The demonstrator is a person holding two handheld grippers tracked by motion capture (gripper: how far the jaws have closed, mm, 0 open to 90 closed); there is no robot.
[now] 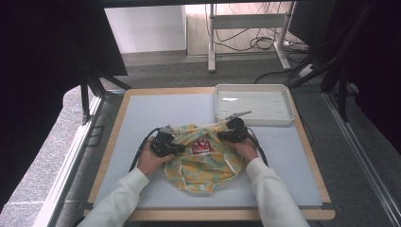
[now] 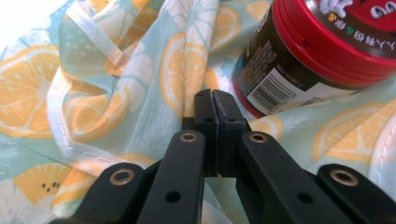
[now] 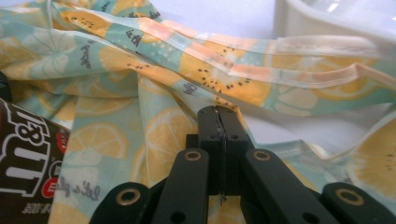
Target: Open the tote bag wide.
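Sleeved forearms come in from 6 o'clock in the high view, one gripper per hand. Left gripper (image 1: 164, 142) sits on the 9 o'clock edge of the lemon-print cloth (image 1: 203, 165), jaws pressed together; whether cloth is caught between the pads, can't tell. Right gripper (image 1: 235, 130) at the cloth's 2 o'clock corner, jaws also pressed together, a thin sliver of material showing in the seam. Red-lidded candy jar (image 1: 202, 146) lies on the cloth between the grippers. White tray (image 1: 288, 101) sits at 1 o'clock on the table (image 1: 142, 109), just beside the cloth.
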